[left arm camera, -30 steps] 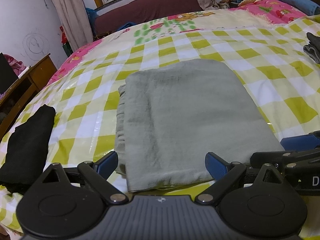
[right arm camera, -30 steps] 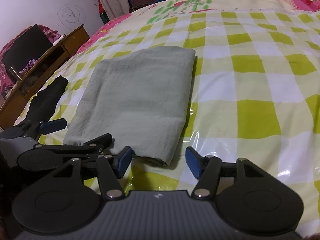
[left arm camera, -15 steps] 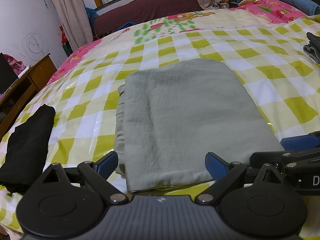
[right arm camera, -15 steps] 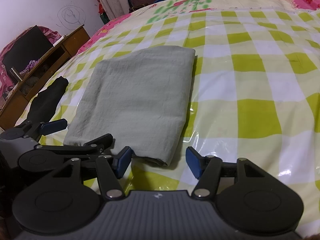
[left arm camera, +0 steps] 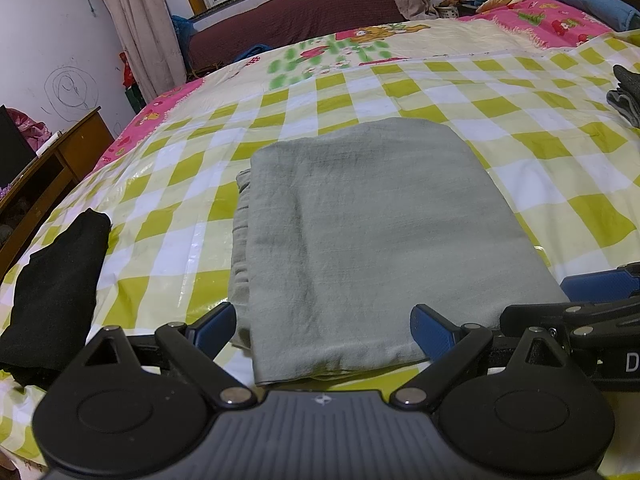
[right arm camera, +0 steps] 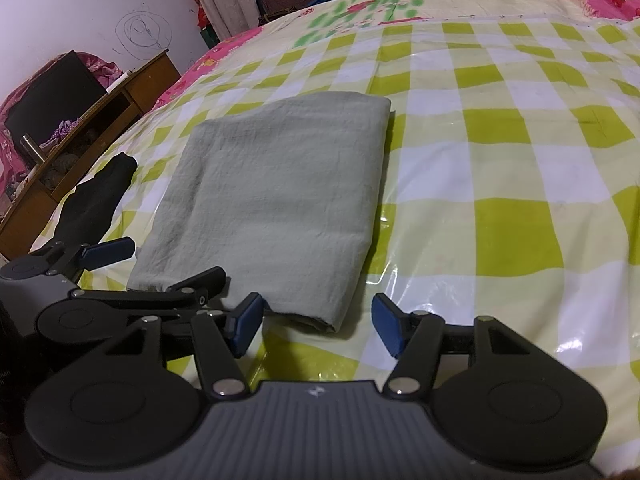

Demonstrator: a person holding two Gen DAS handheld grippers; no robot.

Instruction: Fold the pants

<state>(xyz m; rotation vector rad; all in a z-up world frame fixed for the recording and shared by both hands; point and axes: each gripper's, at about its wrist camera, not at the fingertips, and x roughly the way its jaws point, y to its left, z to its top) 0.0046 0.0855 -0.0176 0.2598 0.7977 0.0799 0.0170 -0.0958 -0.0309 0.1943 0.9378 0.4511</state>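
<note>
The grey-green pants (left arm camera: 368,232) lie folded into a flat rectangle on the checked bed cover (left arm camera: 560,184); they also show in the right wrist view (right arm camera: 276,200). My left gripper (left arm camera: 322,330) is open, its blue pads either side of the near edge of the pants, holding nothing. My right gripper (right arm camera: 318,326) is open at the near right corner of the pants, empty. The right gripper's fingers (left arm camera: 596,284) show at the right edge of the left wrist view, and the left gripper's fingers (right arm camera: 108,250) show at the left of the right wrist view.
A folded black garment (left arm camera: 56,284) lies on the bed to the left of the pants. A dark grey garment (left arm camera: 626,94) lies at the far right. A wooden cabinet (right arm camera: 100,120) stands beside the bed on the left. Window, curtains and pillows are at the far end.
</note>
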